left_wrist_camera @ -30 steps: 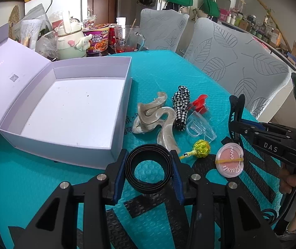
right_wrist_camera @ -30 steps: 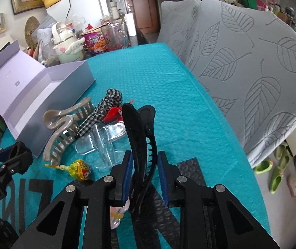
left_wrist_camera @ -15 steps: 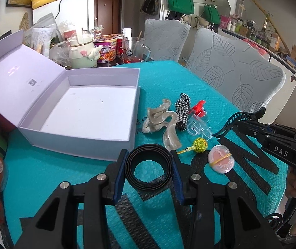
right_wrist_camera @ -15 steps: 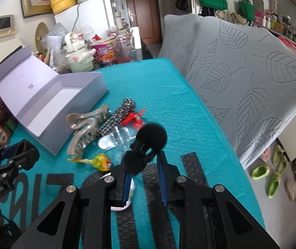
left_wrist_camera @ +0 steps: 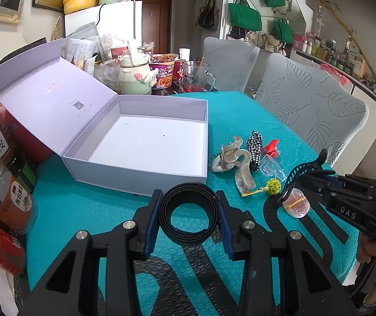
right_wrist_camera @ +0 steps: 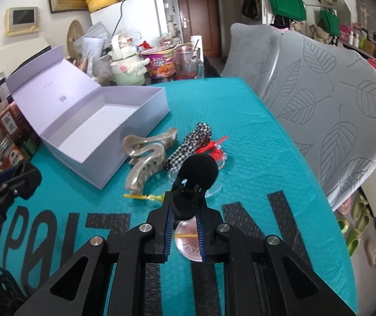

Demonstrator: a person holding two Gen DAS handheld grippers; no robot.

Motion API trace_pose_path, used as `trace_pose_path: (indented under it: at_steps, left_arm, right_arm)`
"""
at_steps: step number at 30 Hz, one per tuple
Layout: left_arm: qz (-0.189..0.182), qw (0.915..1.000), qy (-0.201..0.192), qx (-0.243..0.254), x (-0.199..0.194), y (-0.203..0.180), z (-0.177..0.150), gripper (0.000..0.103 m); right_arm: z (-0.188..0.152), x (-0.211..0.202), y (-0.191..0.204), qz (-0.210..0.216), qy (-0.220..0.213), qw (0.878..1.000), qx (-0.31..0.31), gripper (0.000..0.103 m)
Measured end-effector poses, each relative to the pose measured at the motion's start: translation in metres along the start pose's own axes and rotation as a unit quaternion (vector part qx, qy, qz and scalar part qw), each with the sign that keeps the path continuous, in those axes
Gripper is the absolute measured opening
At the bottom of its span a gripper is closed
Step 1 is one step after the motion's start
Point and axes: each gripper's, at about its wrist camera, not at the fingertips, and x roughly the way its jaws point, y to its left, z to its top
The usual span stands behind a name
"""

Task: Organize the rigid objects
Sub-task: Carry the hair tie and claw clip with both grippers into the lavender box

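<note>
My left gripper [left_wrist_camera: 190,214] is shut on a coiled black band [left_wrist_camera: 189,214] and holds it above the teal mat, in front of the open lilac box [left_wrist_camera: 145,142]. My right gripper [right_wrist_camera: 185,214] is shut on a black hair claw clip [right_wrist_camera: 195,181], raised over the mat; it also shows in the left wrist view [left_wrist_camera: 303,173]. On the mat lie a beige claw clip [right_wrist_camera: 145,158], a checkered clip [right_wrist_camera: 190,142], a red clip [right_wrist_camera: 211,147], clear clips [left_wrist_camera: 270,167], a yellow lollipop [left_wrist_camera: 272,185] and a round pink case [left_wrist_camera: 296,205].
The box lid [left_wrist_camera: 48,89] stands open to the left. Jars [left_wrist_camera: 11,197] line the left table edge. A cream kettle [left_wrist_camera: 135,76], noodle cup [left_wrist_camera: 162,73] and glass mug [left_wrist_camera: 197,77] stand behind the box. Grey leaf-print chairs [right_wrist_camera: 332,110] stand on the right.
Both grippers have risen and pulled back from the table, each still holding its object. The black claw clip has turned to point away from the right camera.
</note>
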Motion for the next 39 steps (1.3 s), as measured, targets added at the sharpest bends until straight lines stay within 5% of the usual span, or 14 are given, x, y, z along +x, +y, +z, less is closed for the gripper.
trace_pose_path:
  at_steps: [12, 28, 39]
  left_arm:
    - [0.013, 0.9999, -0.008, -0.002, -0.003, 0.011, 0.022, 0.039]
    - [0.036, 0.9972, -0.063, 0.013, -0.016, 0.025, 0.079, 0.039]
    - [0.047, 0.9944, -0.094, 0.014, 0.005, 0.043, 0.12, 0.039]
  right_arm:
    - [0.018, -0.006, 0.018, 0.013, -0.02, 0.999, -0.025, 0.015]
    - [0.091, -0.036, 0.051, 0.028, -0.084, 0.991, -0.101, 0.015]
    - [0.138, -0.012, 0.076, 0.063, -0.088, 0.986, -0.124, 0.015]
